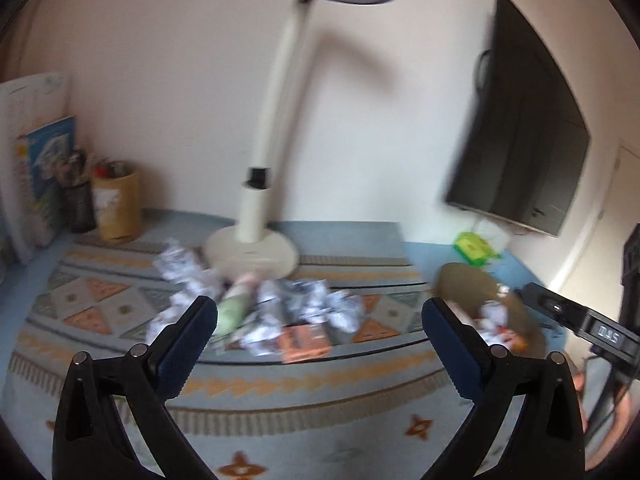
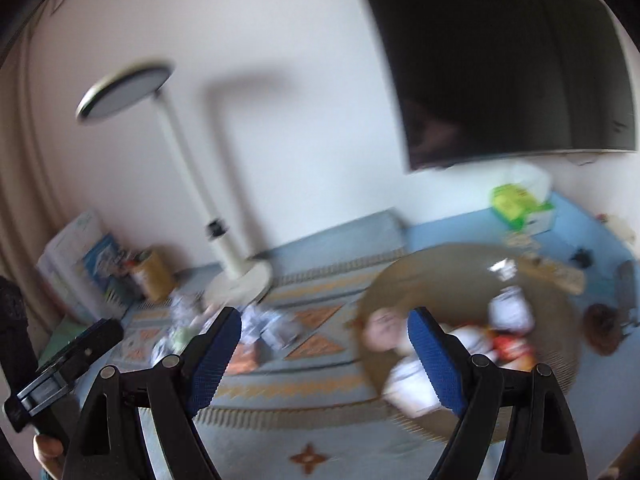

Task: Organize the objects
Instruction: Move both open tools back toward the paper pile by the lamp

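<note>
Both frames blurred. My left gripper (image 1: 320, 320) jaws wide, nothing between; my right gripper (image 2: 325, 338) jaws apart, also empty. Crumpled wrappers (image 1: 312, 308) and a pale green tube (image 1: 236, 308) lie mid patterned mat (image 1: 280, 420), just in front of the lamp base (image 1: 252, 254). Round basket (image 2: 460, 264) at the mat's right edge holds more packets (image 2: 412, 380).

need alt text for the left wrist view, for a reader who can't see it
Blurred fisheye view: the open, empty left claw points at crumpled paper wrappers and small packets scattered on a patterned table mat. Behind stands a white desk lamp, with a brown round basket on the right and a dark monitor above it.
</note>
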`<state>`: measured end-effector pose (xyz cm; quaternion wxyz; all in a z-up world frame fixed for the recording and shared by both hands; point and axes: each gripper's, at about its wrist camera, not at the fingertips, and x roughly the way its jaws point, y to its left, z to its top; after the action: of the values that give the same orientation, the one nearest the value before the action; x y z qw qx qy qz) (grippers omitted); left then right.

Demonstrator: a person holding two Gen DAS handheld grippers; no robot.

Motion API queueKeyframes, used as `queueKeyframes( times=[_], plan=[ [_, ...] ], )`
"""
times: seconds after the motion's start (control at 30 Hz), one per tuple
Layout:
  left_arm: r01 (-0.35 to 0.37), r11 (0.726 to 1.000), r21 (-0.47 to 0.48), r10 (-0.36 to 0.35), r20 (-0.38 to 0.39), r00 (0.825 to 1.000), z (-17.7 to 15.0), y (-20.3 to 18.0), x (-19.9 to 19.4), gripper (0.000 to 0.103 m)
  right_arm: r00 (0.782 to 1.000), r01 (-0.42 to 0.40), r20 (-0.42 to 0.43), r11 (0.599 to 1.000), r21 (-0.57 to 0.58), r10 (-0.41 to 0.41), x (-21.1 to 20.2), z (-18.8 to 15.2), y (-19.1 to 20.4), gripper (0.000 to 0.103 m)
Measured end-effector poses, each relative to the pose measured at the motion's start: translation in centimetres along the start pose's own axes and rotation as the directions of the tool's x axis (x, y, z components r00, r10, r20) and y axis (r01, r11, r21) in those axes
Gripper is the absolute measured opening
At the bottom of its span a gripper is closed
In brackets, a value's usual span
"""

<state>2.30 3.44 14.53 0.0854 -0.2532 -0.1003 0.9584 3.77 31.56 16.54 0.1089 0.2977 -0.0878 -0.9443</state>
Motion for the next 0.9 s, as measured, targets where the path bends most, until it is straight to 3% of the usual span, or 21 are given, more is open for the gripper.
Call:
queueKeyframes(
  times=[0.07, 0.13, 0.23, 0.3, 0.37, 0.5, 0.77, 0.9],
  plan=[
    [-0.139, 0.988, -0.065, 0.141, 0.029, 0.99, -2.9, 3.8, 0.3, 0.102, 0.997, -0.014, -0.08, 0.999, -0.037, 0.011, 3.9, -2.9, 2.1, 0.084],
    [-0.173, 0.98, -0.096, 0.17, -0.037, 0.985, -5.2, 6.8, 1.9, 0.102, 0.989, -0.024, -0.145, 0.997, -0.071, 0.014, 7.2, -5.4, 3.4, 0.084],
    [-0.161, 0.978, -0.134, 0.148, -0.104, 0.983, -6.6, 8.9, 3.1, 0.102, 0.981, 0.025, -0.187, 0.992, -0.125, -0.048, 10.3, -8.1, 4.7, 0.083],
    [-0.104, 0.982, -0.159, 0.094, -0.069, 0.993, -6.4, 9.4, 2.4, 0.102, 0.984, 0.079, -0.146, 0.982, -0.171, -0.104, 10.0, -8.0, 5.7, 0.083],
    [-0.151, 0.974, -0.17, 0.139, -0.079, 0.987, -6.4, 9.6, 2.7, 0.102, 0.984, 0.116, -0.115, 0.977, -0.181, -0.138, 9.7, -8.2, 5.5, 0.088],
    [-0.111, 0.969, -0.22, 0.094, -0.087, 0.992, -6.7, 10.6, 2.6, 0.102, 0.972, 0.173, -0.113, 0.956, -0.236, -0.204, 10.1, -8.4, 6.3, 0.09],
    [-0.123, 0.932, -0.342, 0.106, -0.068, 0.992, -7.1, 12.6, 2.0, 0.102, 0.966, 0.179, -0.144, 0.957, -0.226, -0.215, 10.5, -8.2, 5.7, 0.094],
    [-0.162, 0.934, -0.319, 0.146, -0.074, 0.987, -7.0, 12.3, 2.1, 0.102, 0.967, 0.18, -0.136, 0.958, -0.224, -0.213, 10.3, -8.2, 5.8, 0.098]
  ],
)
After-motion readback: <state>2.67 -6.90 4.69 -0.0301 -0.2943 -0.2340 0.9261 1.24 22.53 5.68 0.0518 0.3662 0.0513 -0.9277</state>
